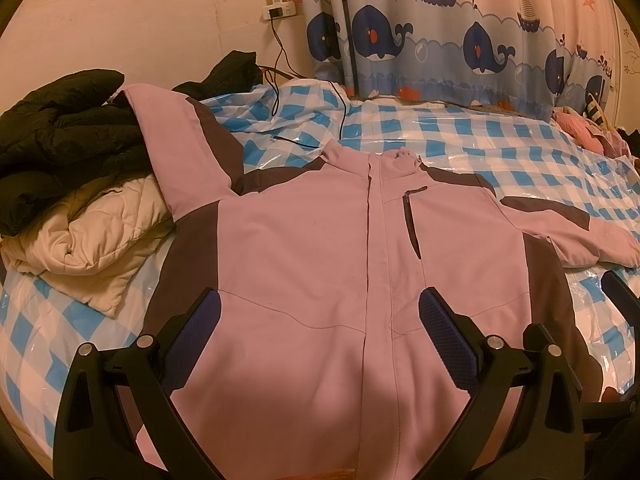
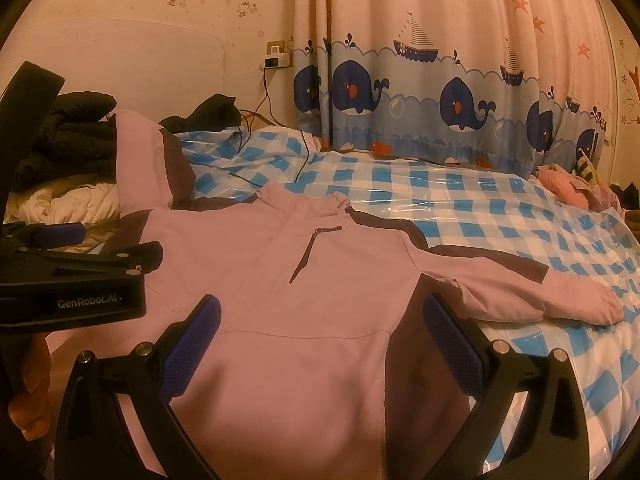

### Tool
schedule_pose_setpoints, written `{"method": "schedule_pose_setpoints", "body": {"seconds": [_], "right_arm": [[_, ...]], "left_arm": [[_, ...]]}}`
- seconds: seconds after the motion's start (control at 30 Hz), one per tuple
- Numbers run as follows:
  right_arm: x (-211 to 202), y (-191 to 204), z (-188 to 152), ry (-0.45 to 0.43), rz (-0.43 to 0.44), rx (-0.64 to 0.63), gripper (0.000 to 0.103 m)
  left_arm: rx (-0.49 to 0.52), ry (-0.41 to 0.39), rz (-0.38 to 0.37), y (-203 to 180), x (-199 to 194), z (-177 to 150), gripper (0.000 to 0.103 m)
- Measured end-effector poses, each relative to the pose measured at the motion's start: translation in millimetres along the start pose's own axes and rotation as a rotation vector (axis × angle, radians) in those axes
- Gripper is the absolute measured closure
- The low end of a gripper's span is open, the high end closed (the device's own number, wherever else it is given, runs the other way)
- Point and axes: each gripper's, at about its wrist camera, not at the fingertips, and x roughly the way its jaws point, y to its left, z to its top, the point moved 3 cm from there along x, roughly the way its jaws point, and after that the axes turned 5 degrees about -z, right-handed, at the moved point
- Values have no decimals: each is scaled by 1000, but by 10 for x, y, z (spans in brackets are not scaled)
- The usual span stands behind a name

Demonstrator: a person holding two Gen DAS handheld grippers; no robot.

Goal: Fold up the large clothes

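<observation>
Both grippers, left [image 1: 320, 320] and right [image 2: 322, 324], hover spread above the pink jacket [image 1: 304, 248]; it lies flat at the bed's [image 1: 460, 136] near edge.

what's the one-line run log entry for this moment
stage: pre-fold | pink jacket: flat, front up on checked bed cover | left gripper: open, above hem | right gripper: open, empty | sleeves: unfolded

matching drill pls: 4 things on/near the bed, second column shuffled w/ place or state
1 jacket
2 black coat
3 cream quilt
4 charger

a plugged in on the wall
b spread flat, front up
c heaped on top of the quilt
d bunched at the bed's left edge

Pairs: 1-b, 2-c, 3-d, 4-a
</observation>
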Motion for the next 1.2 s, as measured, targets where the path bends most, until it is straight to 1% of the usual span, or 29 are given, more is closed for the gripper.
{"method": "schedule_pose_setpoints", "body": {"seconds": [0.2,0.23,0.43,0.47,0.5,1.2], "right_arm": [[-6,30,24,1,0,1,6],[12,-22,-16,2,0,2,6],[31,-2,-28,8,1,7,6],[54,-100,-62,9,1,9,6],[56,-106,-70,10,1,9,6],[56,-63,-74,15,0,11,6]], "left_arm": [[2,-1,1,-5,-2,-1,8],[2,-1,1,-7,-3,0,8],[3,-2,2,-10,-4,0,8],[3,-2,3,-11,-4,1,8],[1,-1,1,-7,-2,1,8],[3,-4,3,-25,-17,7,8]]}}
